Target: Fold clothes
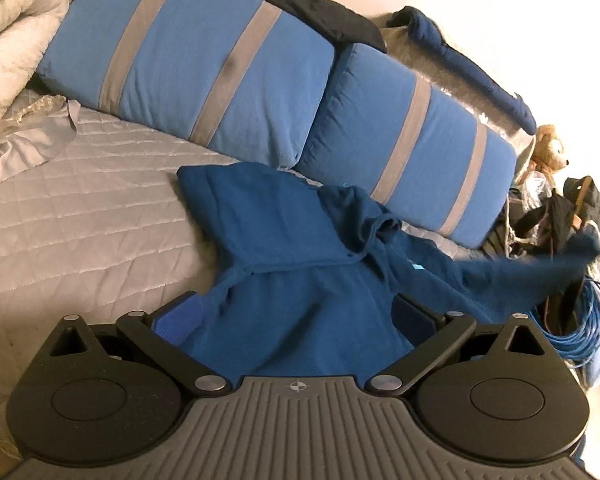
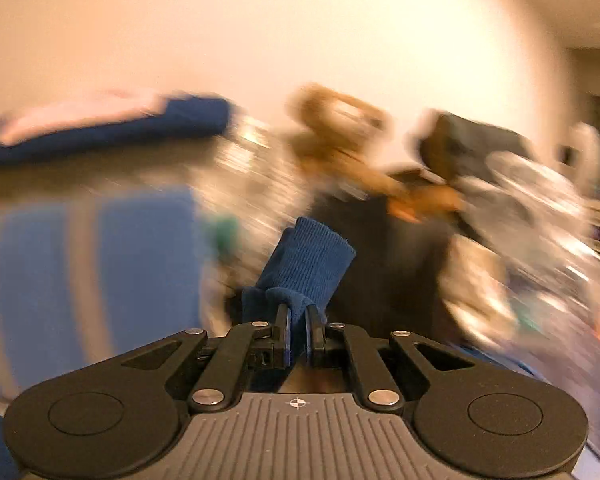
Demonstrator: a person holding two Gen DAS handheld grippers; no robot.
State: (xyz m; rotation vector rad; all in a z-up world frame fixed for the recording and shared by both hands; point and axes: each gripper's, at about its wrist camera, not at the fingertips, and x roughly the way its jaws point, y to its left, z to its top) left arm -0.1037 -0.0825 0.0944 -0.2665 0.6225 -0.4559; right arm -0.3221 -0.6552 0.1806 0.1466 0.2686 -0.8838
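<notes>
The soft, limp dark-blue fleece hoodie [image 1: 300, 280] at lower centre is straddled by the left gripper [image 1: 296, 316], jaws apart, while its ribbed cuff [image 2: 306, 268] is clamped by the right gripper [image 2: 298, 330].

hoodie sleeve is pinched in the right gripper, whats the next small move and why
Probably carry the cuff in across the hoodie body. The right hand-held gripper is shut on it with the sleeve stretched out sideways, while the left hand-held gripper stands open over the body.
</notes>
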